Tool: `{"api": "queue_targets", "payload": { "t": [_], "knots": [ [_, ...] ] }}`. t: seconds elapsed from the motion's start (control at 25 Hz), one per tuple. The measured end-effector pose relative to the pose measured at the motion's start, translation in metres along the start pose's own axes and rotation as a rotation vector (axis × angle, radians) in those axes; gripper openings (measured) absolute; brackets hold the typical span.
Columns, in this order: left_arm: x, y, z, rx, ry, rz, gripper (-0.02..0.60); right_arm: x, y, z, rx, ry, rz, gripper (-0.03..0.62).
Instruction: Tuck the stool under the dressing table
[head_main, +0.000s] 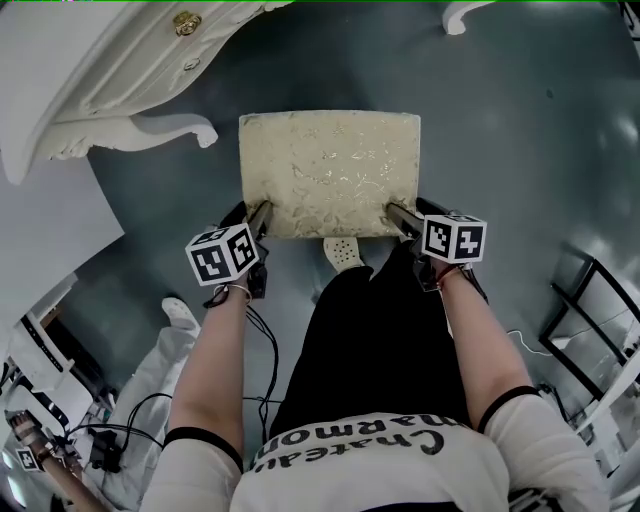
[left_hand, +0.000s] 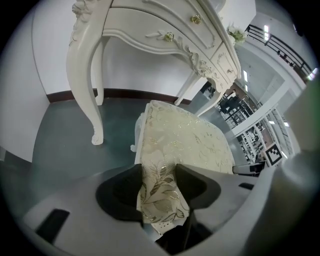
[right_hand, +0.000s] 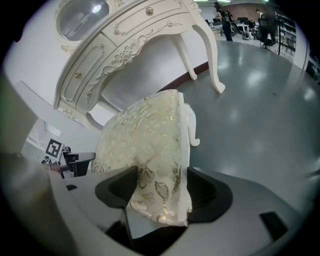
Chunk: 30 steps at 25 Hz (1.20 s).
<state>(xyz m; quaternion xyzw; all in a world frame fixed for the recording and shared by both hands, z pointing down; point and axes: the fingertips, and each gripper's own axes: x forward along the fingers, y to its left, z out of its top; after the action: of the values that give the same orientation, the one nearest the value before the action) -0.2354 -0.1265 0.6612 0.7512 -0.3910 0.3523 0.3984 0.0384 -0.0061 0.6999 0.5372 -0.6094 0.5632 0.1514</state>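
Two near stool (head_main: 329, 170) corners clamped; floor (head_main: 330, 70) strip before dressing table (head_main: 110, 70).

Open grey floor (head_main: 520, 130) lies ahead of the stool (head_main: 330, 175) and to its right. The space under the dressing table (left_hand: 150, 25) stands open between its curved legs. The left leg (head_main: 150, 130) ends in a foot just beside the stool's far left corner. The right leg (head_main: 458, 15) stands well apart from the stool. Cables (head_main: 128, 428) lie on the floor at lower left. A black rack (head_main: 585, 280) bounds the right side.
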Motion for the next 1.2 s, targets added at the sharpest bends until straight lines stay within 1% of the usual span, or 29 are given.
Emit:
{"api": "queue_targets", "payload": {
  "t": [0.04, 0.08, 0.12, 0.24, 0.32, 0.36, 0.4, 0.48, 0.52, 0.56, 0.64, 0.72, 0.88, 1.08, 1.2],
  "knots": [
    [0.004, 0.001, 0.012, 0.0, -0.005, -0.007, 0.218, 0.002, 0.001, 0.012, -0.001, -0.008, -0.008, 0.334],
    [0.006, 0.002, 0.016, -0.003, -0.012, -0.011, 0.219, 0.004, 0.003, 0.017, -0.003, -0.014, -0.013, 0.334],
    [0.003, 0.003, 0.011, -0.007, -0.02, -0.011, 0.219, 0.003, 0.005, 0.014, -0.009, -0.017, -0.017, 0.334],
    [-0.012, 0.001, -0.032, -0.038, -0.069, 0.0, 0.219, -0.007, 0.006, -0.018, -0.063, -0.031, -0.015, 0.334],
    [-0.017, 0.0, -0.057, -0.06, -0.096, -0.008, 0.218, -0.012, 0.003, -0.033, -0.105, -0.051, -0.01, 0.334],
    [-0.019, 0.0, -0.069, -0.067, -0.082, -0.02, 0.218, -0.017, 0.003, -0.044, -0.106, -0.049, -0.019, 0.334],
    [-0.022, -0.004, -0.086, -0.077, -0.04, -0.043, 0.218, -0.029, 0.003, -0.062, -0.086, -0.03, -0.044, 0.334],
    [-0.031, -0.021, -0.128, -0.116, 0.078, -0.106, 0.218, -0.069, 0.002, -0.108, -0.014, 0.037, -0.128, 0.334],
    [-0.031, -0.023, -0.135, -0.137, 0.105, -0.121, 0.218, -0.076, 0.003, -0.114, 0.001, 0.054, -0.153, 0.334],
    [-0.029, -0.019, -0.132, -0.155, 0.106, -0.121, 0.215, -0.073, 0.004, -0.108, -0.003, 0.058, -0.159, 0.334],
    [-0.021, -0.011, -0.121, -0.182, 0.089, -0.107, 0.213, -0.058, 0.006, -0.089, -0.035, 0.06, -0.146, 0.334],
    [-0.017, -0.007, -0.118, -0.206, 0.085, -0.098, 0.213, -0.051, 0.005, -0.077, -0.059, 0.074, -0.131, 0.334],
    [-0.015, -0.008, -0.118, -0.245, 0.109, -0.075, 0.213, -0.054, 0.006, -0.069, -0.069, 0.126, -0.123, 0.336],
    [-0.017, -0.006, -0.122, -0.301, 0.103, -0.059, 0.212, -0.052, 0.009, -0.064, -0.096, 0.18, -0.114, 0.334],
    [-0.007, -0.021, -0.118, -0.345, 0.109, -0.054, 0.212, -0.054, -0.004, -0.044, -0.122, 0.203, -0.121, 0.334]
  ]
}}
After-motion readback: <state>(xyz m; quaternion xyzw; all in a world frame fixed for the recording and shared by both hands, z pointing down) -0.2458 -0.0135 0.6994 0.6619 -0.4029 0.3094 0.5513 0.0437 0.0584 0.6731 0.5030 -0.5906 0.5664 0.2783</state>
